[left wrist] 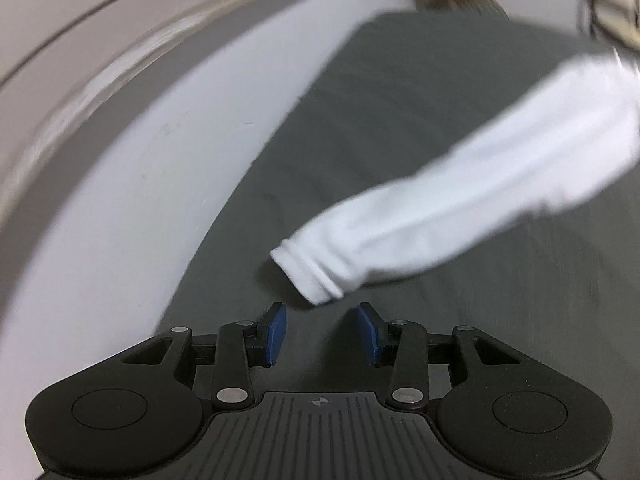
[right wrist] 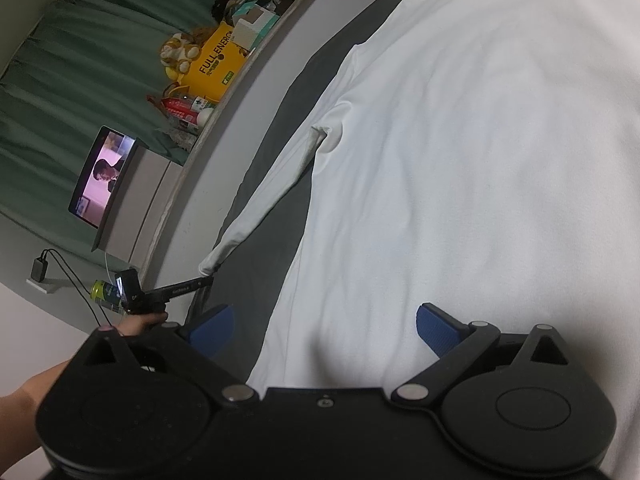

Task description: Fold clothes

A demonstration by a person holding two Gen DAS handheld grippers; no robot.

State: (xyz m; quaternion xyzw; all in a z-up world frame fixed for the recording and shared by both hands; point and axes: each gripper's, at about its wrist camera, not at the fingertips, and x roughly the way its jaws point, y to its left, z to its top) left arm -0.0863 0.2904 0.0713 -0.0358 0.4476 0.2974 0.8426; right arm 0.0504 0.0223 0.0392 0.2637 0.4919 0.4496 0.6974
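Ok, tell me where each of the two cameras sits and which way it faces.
Left wrist: on the left gripper, facing forward and down at the sleeve cuff on the dark grey sheet; its open blue pads show.
Right wrist: on the right gripper, looking along the white shirt toward a cluttered shelf; its open fingers show, plus the person's left hand.
Shared: the sleeve, sheet and left gripper.

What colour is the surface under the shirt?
Dark grey surface beneath the white long-sleeved shirt; clearest in the left wrist view.
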